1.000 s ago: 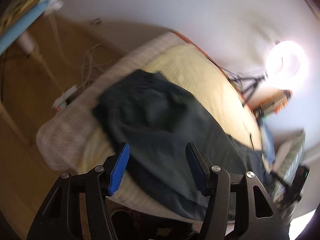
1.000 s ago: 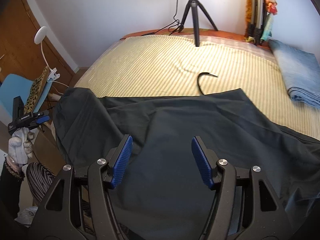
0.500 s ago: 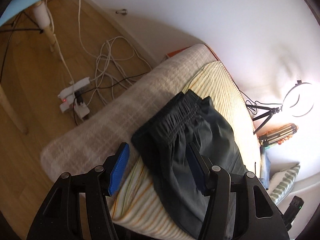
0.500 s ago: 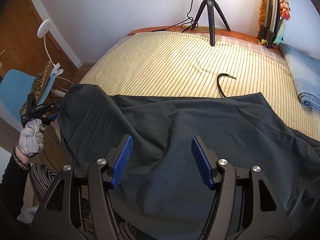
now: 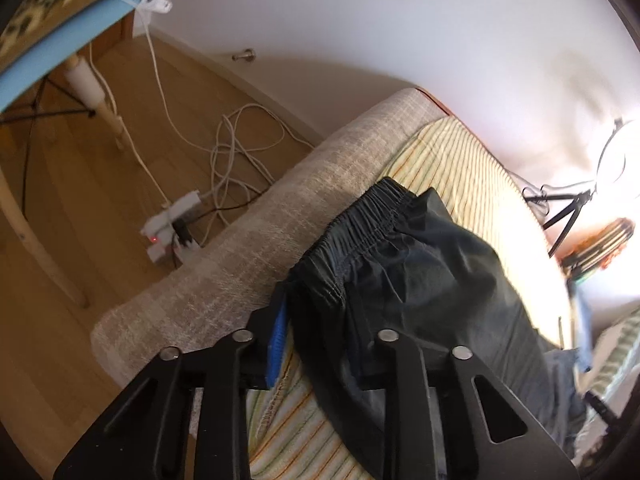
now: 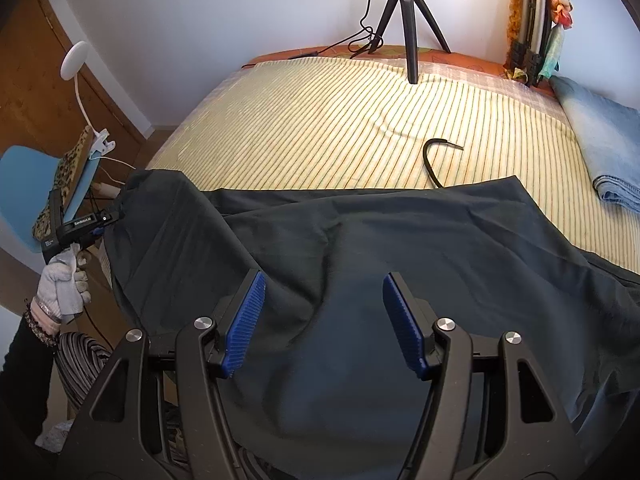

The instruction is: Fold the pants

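**Left wrist view and right wrist view: dark pants spread on the striped bed**

Left wrist view: the left gripper point(image 5: 316, 328) sits at the bed's side edge, its jaws drawn narrow around the corner of the waistband point(image 5: 360, 224). One blue pad point(image 5: 278, 340) shows on the outer side of the cloth; the other finger is covered by fabric, so the grip looks closed on the dark pants point(image 5: 432, 280). The elastic waistband lies along the edge of the striped sheet point(image 5: 472, 164), just beside the beige mattress side point(image 5: 256, 248). On the wooden floor beyond the bed lie a white power strip point(image 5: 172, 228) and tangled white cables point(image 5: 236, 148). A ring light point(image 5: 616, 152) glares at the far end.

Right wrist view: the right gripper point(image 6: 322, 320) hovers over the pants point(image 6: 400, 248) with its jaws spread wide, nothing between the blue pads point(image 6: 246, 316). The pants lie lengthwise across the near edge of the bed, waist end toward the left corner, where the left gripper point(image 6: 110, 218) meets the cloth, held by a gloved hand point(image 6: 64, 280). On the striped sheet point(image 6: 320, 120) behind them rest a black cord point(image 6: 434, 156), a tripod point(image 6: 408, 12) at the far edge and folded blue jeans point(image 6: 604, 148) at the right edge. A blue chair point(image 6: 24, 184) stands beside the bed.
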`<state>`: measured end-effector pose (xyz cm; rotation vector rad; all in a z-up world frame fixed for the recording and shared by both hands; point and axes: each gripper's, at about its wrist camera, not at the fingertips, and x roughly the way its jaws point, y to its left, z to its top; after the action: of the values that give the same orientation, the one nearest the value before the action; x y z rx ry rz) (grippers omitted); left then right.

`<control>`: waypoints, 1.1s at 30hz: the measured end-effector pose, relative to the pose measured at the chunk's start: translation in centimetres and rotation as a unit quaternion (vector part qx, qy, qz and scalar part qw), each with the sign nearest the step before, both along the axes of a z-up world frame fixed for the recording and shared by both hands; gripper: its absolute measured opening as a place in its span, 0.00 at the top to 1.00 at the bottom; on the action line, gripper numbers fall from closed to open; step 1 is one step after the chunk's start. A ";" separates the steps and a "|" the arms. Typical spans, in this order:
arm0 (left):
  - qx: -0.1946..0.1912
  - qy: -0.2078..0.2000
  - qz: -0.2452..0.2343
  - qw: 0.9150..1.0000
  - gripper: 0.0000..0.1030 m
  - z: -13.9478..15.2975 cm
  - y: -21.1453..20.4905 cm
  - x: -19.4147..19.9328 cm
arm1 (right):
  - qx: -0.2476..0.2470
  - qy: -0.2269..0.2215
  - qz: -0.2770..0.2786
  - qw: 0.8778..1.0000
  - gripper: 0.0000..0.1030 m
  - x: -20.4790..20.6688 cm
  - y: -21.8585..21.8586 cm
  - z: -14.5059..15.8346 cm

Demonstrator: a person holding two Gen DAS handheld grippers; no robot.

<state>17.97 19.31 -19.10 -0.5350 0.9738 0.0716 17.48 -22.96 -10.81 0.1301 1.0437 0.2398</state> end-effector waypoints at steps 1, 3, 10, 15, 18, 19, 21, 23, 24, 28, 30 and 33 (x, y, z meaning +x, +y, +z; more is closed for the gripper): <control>0.005 -0.002 -0.001 1.000 0.82 0.1 -0.2 0.0 | 0.000 0.000 0.000 1.000 0.37 0.1 0.0 0.0; 0.020 -0.011 -0.002 1.000 0.83 0.5 -0.7 -0.1 | -0.001 0.001 0.002 1.000 0.37 0.2 0.2 0.0; 0.109 -0.068 -0.034 0.991 0.84 3.7 -3.1 -1.2 | -0.001 -0.010 0.017 1.000 0.37 1.2 1.5 0.9; 0.150 -0.106 -0.064 0.981 0.84 5.9 -5.2 -2.0 | 0.001 -0.010 0.033 0.999 0.37 1.5 2.9 0.7; 0.169 -0.127 -0.090 0.973 0.84 6.9 -6.9 -2.5 | 0.007 -0.007 0.039 0.999 0.37 1.4 3.4 0.5; 0.174 -0.136 -0.099 0.970 0.84 7.2 -7.5 -2.7 | 0.011 -0.006 0.040 0.999 0.37 1.4 3.5 0.5; 0.198 -0.154 -0.125 0.960 0.84 8.0 -9.5 -3.3 | 0.028 -0.003 0.041 0.999 0.37 1.5 3.7 0.4; 0.232 -0.175 -0.164 0.943 0.84 8.4 -12.3 -4.2 | 0.050 0.001 0.042 0.998 0.37 1.7 3.8 0.4; 0.247 -0.182 -0.182 0.934 0.84 8.5 -13.6 -4.6 | 0.062 0.003 0.043 0.997 0.37 1.9 3.9 0.3; 0.282 -0.198 -0.271 0.899 0.84 7.6 -19.5 -6.5 | 0.112 0.015 0.045 0.993 0.37 2.7 4.3 -0.2; 0.295 -0.198 -0.315 0.880 0.84 6.5 -22.4 -7.6 | 0.143 0.024 0.048 0.988 0.37 3.2 4.5 -0.6; 0.315 -0.204 -0.368 0.851 0.84 5.0 -25.9 -9.2 | 0.195 0.048 0.057 0.978 0.37 3.9 5.0 -1.6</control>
<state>8.73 -6.59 -14.06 0.4423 0.6254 -0.3918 21.40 -17.92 -12.43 0.4412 1.0922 0.5473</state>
